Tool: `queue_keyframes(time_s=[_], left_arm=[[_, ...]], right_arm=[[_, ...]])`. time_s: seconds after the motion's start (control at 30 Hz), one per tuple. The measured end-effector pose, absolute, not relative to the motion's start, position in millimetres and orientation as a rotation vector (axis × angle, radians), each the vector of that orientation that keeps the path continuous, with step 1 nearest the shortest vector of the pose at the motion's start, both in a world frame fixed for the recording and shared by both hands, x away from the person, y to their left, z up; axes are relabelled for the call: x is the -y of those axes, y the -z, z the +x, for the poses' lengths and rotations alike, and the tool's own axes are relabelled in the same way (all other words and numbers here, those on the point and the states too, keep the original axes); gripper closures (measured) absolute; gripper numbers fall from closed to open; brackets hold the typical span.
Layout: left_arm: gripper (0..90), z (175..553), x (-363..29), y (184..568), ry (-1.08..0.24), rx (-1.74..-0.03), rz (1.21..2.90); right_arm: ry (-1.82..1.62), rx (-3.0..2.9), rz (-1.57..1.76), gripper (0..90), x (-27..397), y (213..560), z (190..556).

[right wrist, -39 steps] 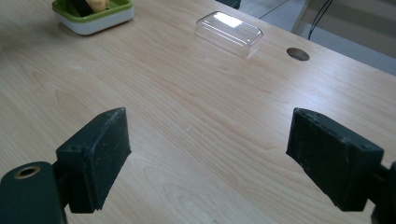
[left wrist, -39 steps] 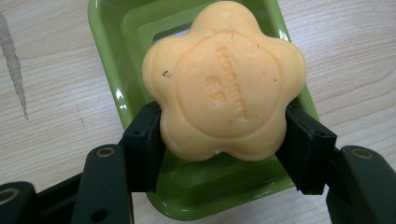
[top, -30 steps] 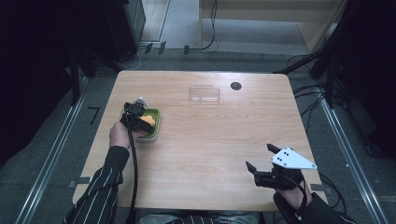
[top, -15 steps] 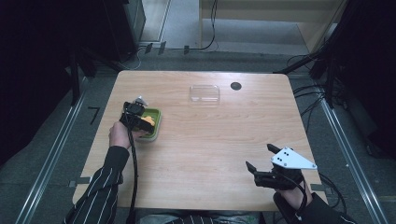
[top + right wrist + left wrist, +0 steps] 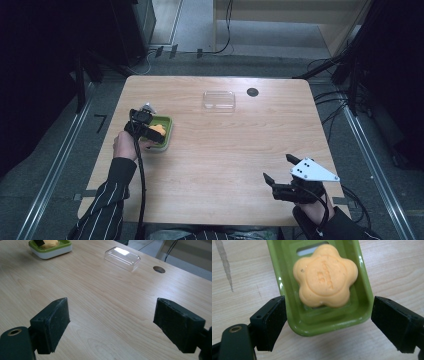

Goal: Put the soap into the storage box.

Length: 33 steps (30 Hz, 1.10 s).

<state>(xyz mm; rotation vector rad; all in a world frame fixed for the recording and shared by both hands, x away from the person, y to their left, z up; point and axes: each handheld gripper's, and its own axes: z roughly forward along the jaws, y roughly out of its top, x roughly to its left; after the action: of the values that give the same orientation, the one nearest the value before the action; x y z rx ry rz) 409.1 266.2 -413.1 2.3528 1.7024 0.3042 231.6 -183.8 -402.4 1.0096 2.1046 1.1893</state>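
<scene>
An orange flower-shaped soap (image 5: pixel 325 277) lies in a green soap dish (image 5: pixel 364 293) at the table's left. In the high view the soap (image 5: pixel 158 129) and the dish (image 5: pixel 168 125) sit just beyond the person's left hand. My left gripper (image 5: pixel 329 317) hangs over the dish's near end. Its jaws have just been opening and stand one on each side of the dish, touching neither dish nor soap. From above the left gripper (image 5: pixel 150 131) partly hides the dish. My right gripper (image 5: pixel 278 168) rests open near the front right edge, and its jaws (image 5: pixel 112 322) hold nothing.
A clear plastic lid (image 5: pixel 219 99) lies at the back middle of the table, also seen as the lid (image 5: pixel 122 255) ahead of the right gripper. A round cable hole (image 5: pixel 252 92) is just right of it. Bare wood (image 5: pixel 225 150) spans the middle.
The left gripper's jaws have spread apart over the soap dish, leaving the soap lying free in it. The right gripper has kept still.
</scene>
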Motion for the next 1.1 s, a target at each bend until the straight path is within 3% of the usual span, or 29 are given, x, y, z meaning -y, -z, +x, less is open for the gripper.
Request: queue_keyframes(time_s=[0.6,1.1], left_arm=[[2.0,378,-266,416,-0.263,-1.727,2.402],[1.9,342,-272,422,-0.248,-1.741,2.433]], right_arm=[[-1.190,-2.100,1.007,13.6,184,402,231],[-1.193,-2.095,1.011,13.6,184,402,231]])
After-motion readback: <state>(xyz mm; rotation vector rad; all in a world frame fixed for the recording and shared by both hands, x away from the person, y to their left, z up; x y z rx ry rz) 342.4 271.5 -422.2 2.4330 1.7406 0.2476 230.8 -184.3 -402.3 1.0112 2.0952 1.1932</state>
